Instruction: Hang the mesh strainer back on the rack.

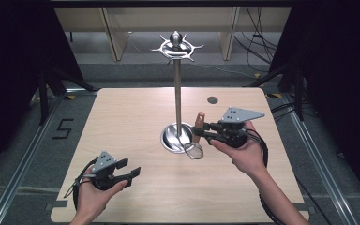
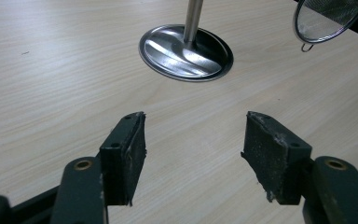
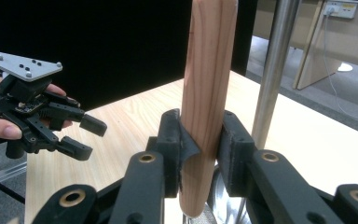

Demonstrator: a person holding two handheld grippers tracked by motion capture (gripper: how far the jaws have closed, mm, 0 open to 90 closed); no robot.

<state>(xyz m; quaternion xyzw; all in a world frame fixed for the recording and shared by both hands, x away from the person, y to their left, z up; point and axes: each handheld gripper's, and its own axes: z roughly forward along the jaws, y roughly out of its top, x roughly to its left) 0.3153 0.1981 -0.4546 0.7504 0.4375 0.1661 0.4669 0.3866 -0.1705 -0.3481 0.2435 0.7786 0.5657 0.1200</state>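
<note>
The right gripper [image 1: 206,131] clamped the strainer's wooden handle [image 3: 207,93] upright between its jaws, the mesh bowl [image 1: 194,150] hanging beside the metal stand's base [image 1: 171,139]. The left gripper [image 1: 130,169] stood open and empty, well apart over the table [image 1: 136,112].

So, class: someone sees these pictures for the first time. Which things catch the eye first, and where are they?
The tall shiny metal stand with hooked arms on top rises from its round dish-shaped base at the middle of the pale wooden table. Right beside it, the right gripper clamps the upright wooden handle of a wire-mesh strainer. The left gripper hovers open and empty near the table's front left.
</note>
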